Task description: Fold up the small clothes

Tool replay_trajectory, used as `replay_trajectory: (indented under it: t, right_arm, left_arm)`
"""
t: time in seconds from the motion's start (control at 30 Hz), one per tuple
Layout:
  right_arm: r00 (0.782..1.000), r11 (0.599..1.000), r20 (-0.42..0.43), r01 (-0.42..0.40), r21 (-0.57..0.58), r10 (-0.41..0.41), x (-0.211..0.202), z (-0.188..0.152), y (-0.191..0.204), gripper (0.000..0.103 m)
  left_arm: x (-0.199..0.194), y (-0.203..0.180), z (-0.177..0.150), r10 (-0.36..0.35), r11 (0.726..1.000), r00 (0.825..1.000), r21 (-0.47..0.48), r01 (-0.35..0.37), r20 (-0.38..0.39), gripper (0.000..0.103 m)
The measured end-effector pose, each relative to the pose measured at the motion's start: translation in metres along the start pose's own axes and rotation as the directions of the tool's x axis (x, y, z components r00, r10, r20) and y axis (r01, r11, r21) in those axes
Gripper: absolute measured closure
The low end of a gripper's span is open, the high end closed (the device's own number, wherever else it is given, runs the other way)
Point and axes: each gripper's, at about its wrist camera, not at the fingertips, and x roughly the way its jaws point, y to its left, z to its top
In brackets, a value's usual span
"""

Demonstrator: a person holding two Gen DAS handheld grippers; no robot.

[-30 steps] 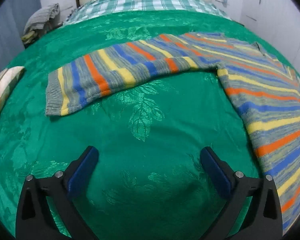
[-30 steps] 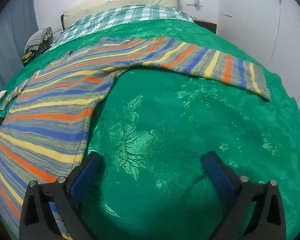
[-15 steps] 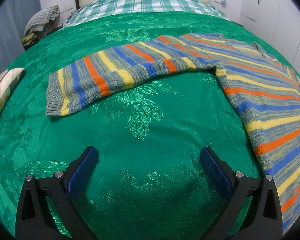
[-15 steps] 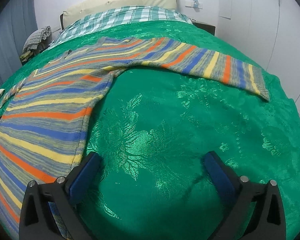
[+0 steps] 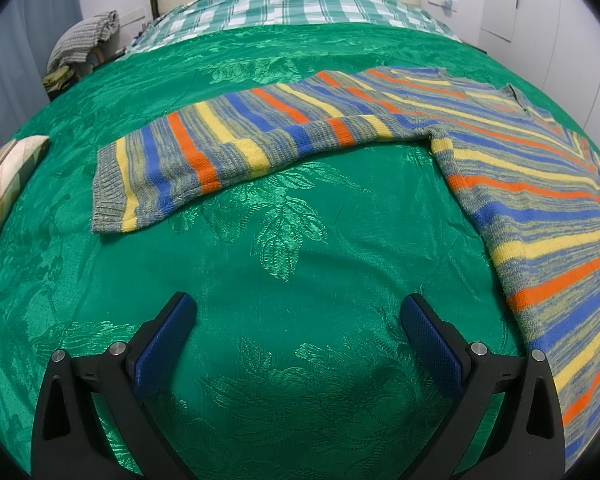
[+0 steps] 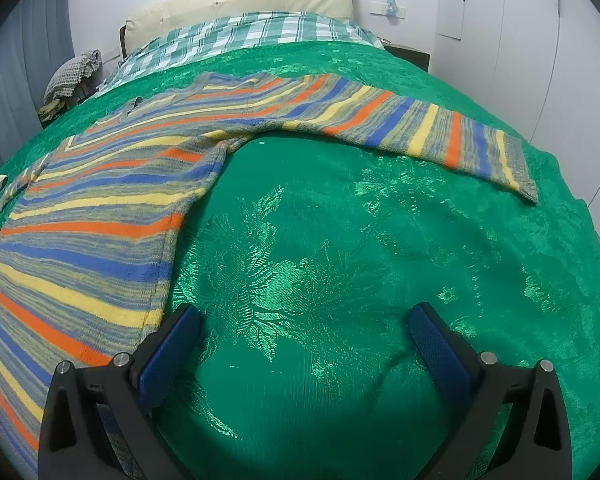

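Both the left gripper (image 5: 299,320) and the right gripper (image 6: 305,330) hover with fingers spread wide and empty above the green bedspread (image 5: 284,280). The striped sweater (image 6: 112,200) lies flat on the bed between them, both sleeves outstretched; judged from this, no fold is yet made.
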Motion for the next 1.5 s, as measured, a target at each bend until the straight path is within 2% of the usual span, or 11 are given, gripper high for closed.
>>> replay_trajectory:
  t: [1.5]
  right_arm:
    - [1.0,1.0,0.008,-0.021,0.015,0.021,-0.0012,-0.0011,-0.0019,0.0]
  left_arm:
    - [-0.0013,0.0007,-0.0013,0.001,1.0,1.0,-0.003,-0.001,0.001,0.0]
